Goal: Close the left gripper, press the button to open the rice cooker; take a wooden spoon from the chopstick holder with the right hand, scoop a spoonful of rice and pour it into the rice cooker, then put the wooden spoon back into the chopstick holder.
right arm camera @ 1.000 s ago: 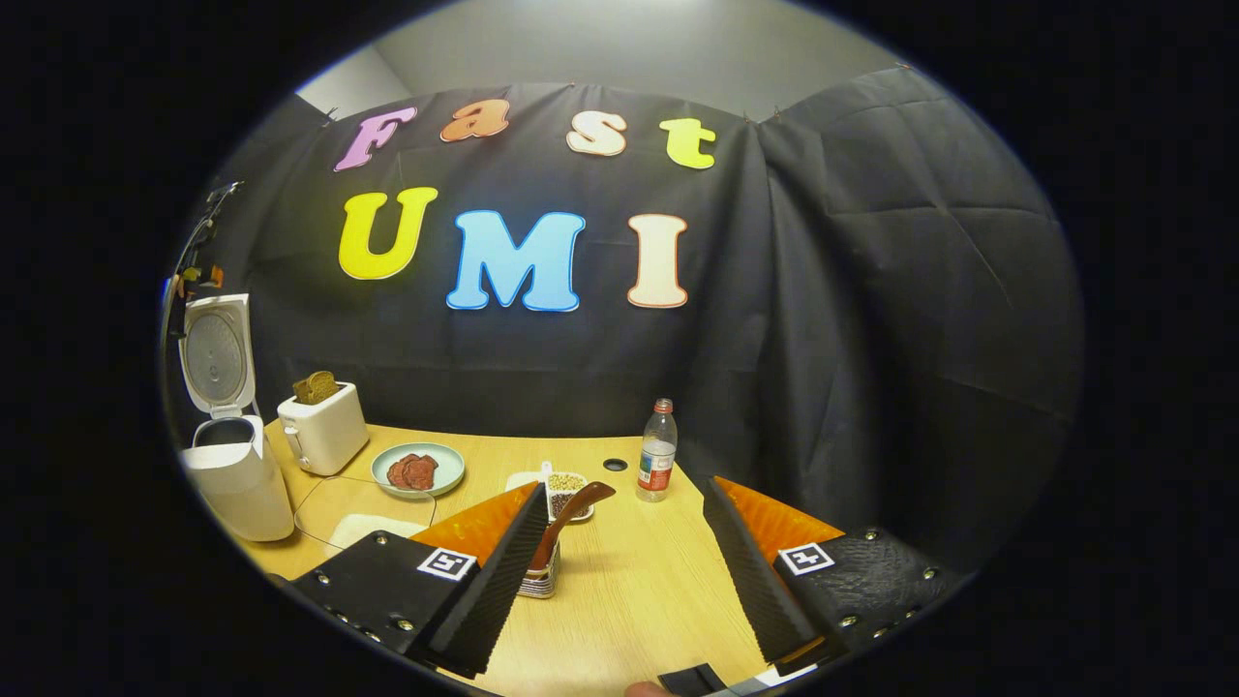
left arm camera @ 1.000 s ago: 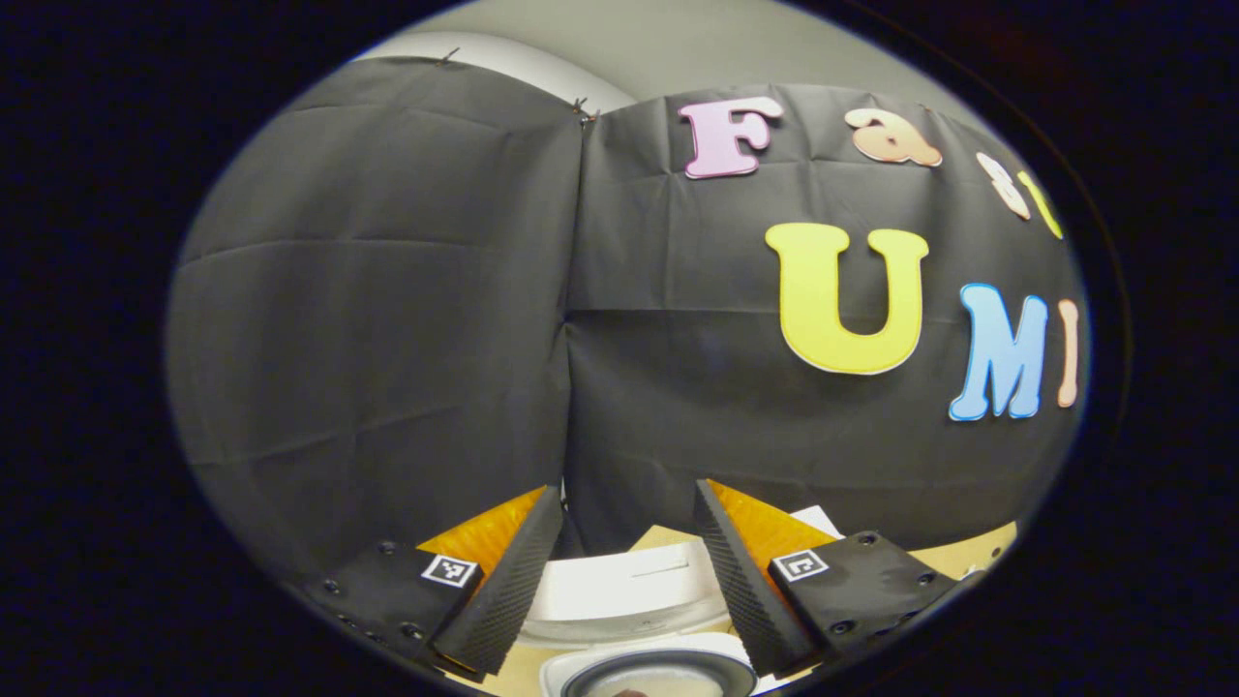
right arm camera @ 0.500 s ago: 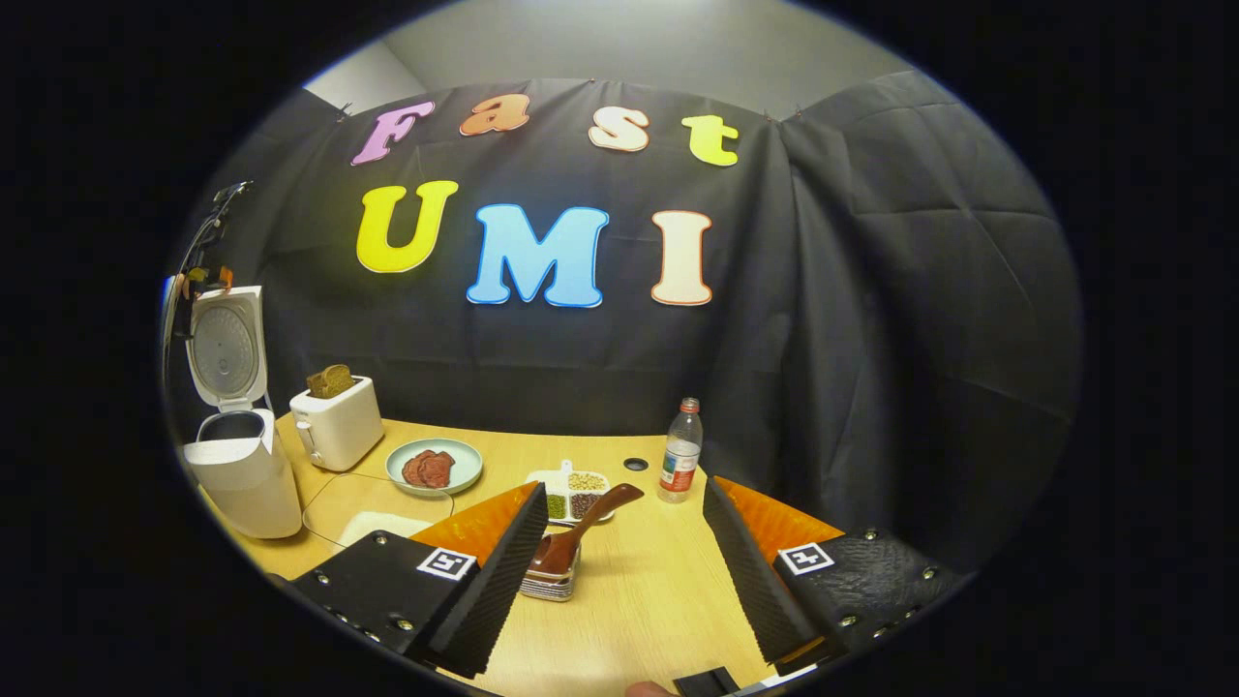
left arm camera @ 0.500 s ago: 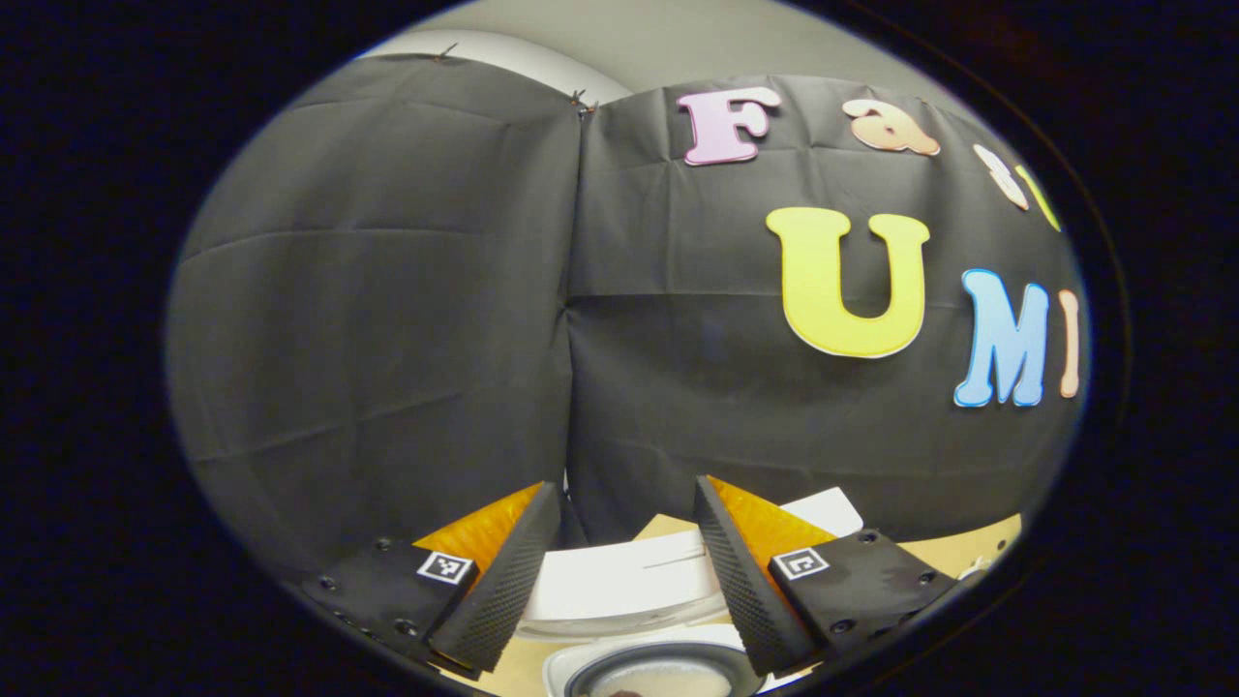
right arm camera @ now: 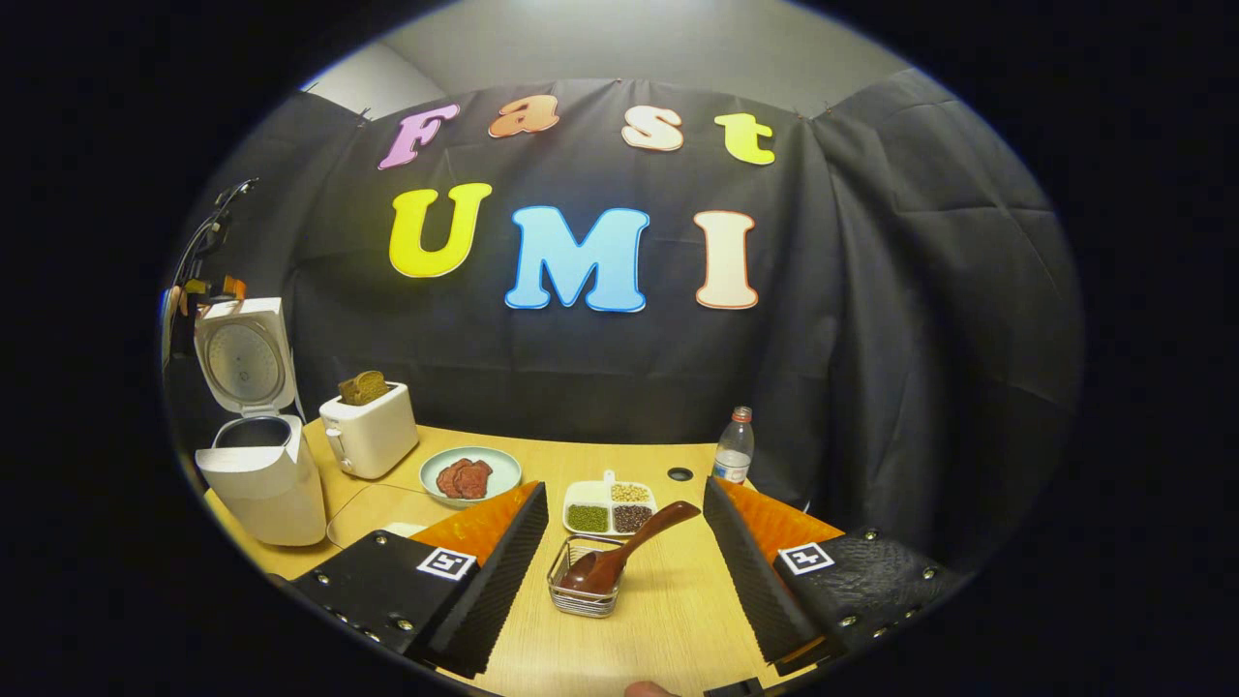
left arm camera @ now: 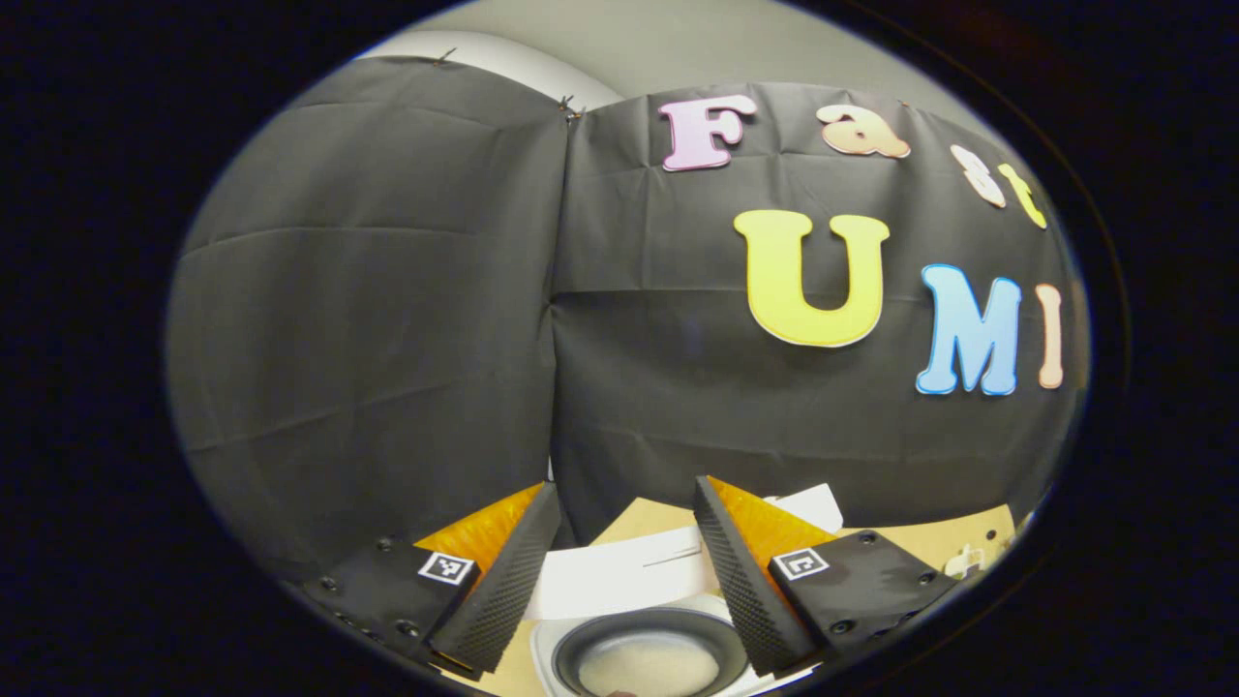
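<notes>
- The right gripper (right arm camera: 624, 571) hung over the pale wooden worktop (right arm camera: 668, 620), jaws spread wide and gripping nothing.
- Between its fingers, a little farther on, a wire chopstick holder (right arm camera: 585, 591) stood on the worktop with the wooden spoon (right arm camera: 624, 560) leaning in it, bowl down, handle slanting up to the right.
- Beyond that sat a divided dish (right arm camera: 610, 507) of green, dark and pale beans, then a plate (right arm camera: 470, 472) of reddish slices to the left and a water bottle (right arm camera: 734, 446) to the right.
- Far left stood a toaster (right arm camera: 369, 439) with bread in it, and the rice cooker (right arm camera: 261, 474), lid raised.
- The left gripper (left arm camera: 627, 566) hovered above that cooker's inner pot (left arm camera: 649, 654), jaws apart and empty; pale rice lay in the pot.
- Black cloth walled the booth behind.
</notes>
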A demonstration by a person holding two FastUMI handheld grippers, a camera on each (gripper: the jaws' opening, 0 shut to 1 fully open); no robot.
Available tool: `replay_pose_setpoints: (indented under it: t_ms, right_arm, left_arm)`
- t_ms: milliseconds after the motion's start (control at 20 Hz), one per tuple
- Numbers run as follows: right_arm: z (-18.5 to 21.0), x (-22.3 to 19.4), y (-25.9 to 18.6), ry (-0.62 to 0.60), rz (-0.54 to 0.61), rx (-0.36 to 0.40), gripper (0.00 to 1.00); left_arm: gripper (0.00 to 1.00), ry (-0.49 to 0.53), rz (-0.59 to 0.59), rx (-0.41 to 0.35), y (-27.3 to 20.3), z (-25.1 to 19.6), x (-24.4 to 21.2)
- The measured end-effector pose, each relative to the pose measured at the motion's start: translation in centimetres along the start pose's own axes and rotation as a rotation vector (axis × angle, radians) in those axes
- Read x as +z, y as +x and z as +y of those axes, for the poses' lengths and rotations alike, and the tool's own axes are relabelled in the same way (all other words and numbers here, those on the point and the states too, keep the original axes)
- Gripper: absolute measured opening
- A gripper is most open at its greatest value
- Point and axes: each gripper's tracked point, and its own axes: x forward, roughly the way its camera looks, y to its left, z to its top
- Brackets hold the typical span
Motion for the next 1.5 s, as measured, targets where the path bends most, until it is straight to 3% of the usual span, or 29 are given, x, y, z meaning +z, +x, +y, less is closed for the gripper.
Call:
replay_pose_setpoints:
  t_ms: [250, 300, 350, 500, 550, 600, 800, 850, 900, 1100, 1450, 1500]
  right_arm:
    - [0.9, 0.5, 0.6, -0.015, -0.010, 0.042, 0.98]
    - [1.0, 0.6, 0.6, -0.018, -0.012, 0.051, 0.98]
    - [1.2, 0.6, 0.6, -0.020, -0.013, 0.061, 0.98]
    - [1.6, 0.6, 1.3, -0.027, -0.012, 0.086, 0.98]
    - [1.8, 0.7, 1.4, -0.025, -0.015, 0.093, 0.98]
    - [1.9, 0.9, 1.5, -0.023, -0.016, 0.100, 0.98]
    - [2.1, 0.6, 1.8, -0.029, -0.009, 0.117, 0.98]
    - [2.0, 0.5, 1.9, -0.029, -0.008, 0.118, 0.98]
    - [2.0, 0.5, 2.0, -0.029, -0.006, 0.117, 0.98]
    - [2.0, 0.5, 2.1, -0.027, -0.005, 0.120, 0.98]
    - [2.5, 0.0, 2.2, -0.032, 0.010, 0.127, 0.98]
    - [2.5, 0.0, 2.3, -0.034, 0.010, 0.127, 0.98]
  left_arm:
    - [0.92, -0.007, 0.017, -0.029, -3.4, -1.5, -2.9]
    - [0.96, -0.009, 0.024, -0.038, -4.2, -1.8, -3.6]
    - [0.92, -0.011, 0.031, -0.047, -4.8, -2.0, -4.3]
    - [0.99, -0.023, 0.060, -0.063, -6.4, -2.6, -6.6]
    - [0.92, -0.025, 0.067, -0.065, -6.9, -2.8, -7.1]
    - [0.92, -0.028, 0.077, -0.068, -7.3, -2.9, -7.8]
    - [0.95, -0.034, 0.106, -0.079, -8.5, -3.6, -10.3]
    - [0.92, -0.036, 0.109, -0.080, -8.6, -3.7, -10.7]
    - [0.95, -0.039, 0.112, -0.080, -9.0, -3.8, -11.1]
    - [0.92, -0.037, 0.113, -0.083, -9.7, -4.0, -12.7]
    - [0.99, -0.026, 0.149, -0.092, -10.1, -4.6, -15.8]
    - [0.92, -0.016, 0.155, -0.093, -10.0, -4.6, -16.2]
